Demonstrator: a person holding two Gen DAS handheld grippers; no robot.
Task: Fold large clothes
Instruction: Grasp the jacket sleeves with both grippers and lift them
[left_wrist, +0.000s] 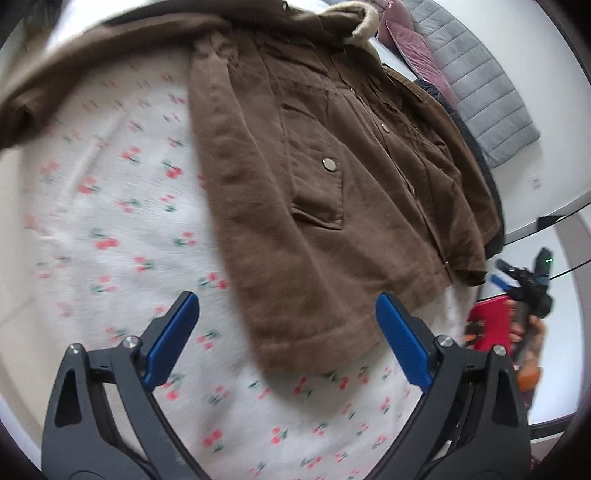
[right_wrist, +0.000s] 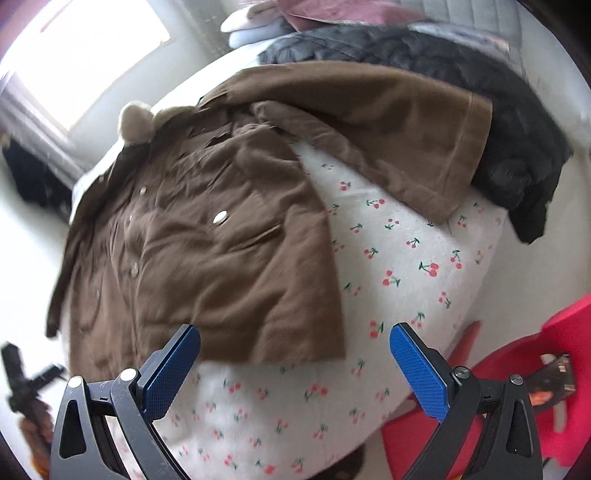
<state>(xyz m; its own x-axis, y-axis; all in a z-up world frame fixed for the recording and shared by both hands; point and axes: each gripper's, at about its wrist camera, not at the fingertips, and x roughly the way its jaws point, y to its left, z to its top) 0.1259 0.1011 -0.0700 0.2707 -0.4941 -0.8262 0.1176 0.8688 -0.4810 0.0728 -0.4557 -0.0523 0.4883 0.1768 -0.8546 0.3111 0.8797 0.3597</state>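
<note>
Left tongs (left_wrist: 286, 325) wide open, nothing between blue pads, hanging above near hem of brown coat (left_wrist: 314, 177). Coat lies spread front-up on cherry-print bed sheet (left_wrist: 110, 221), fur collar (left_wrist: 360, 22) at far end. Right tongs (right_wrist: 295, 356) wide open, empty, near hem. Right sleeve (right_wrist: 388, 122) stretches toward black jacket (right_wrist: 517, 140). Red stool (right_wrist: 535, 369) near right.

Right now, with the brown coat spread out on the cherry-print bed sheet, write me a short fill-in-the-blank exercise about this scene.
1. The brown corduroy-like coat lies on a white sheet printed with small red ____.
2. The coat's collar is trimmed with pale ____.
3. The blue-padded left gripper and right gripper both stand ____, with nothing held.
4. The coat's outstretched sleeve rests partly on a ____ padded jacket.

Missing words: cherries; fur; open; black
</note>
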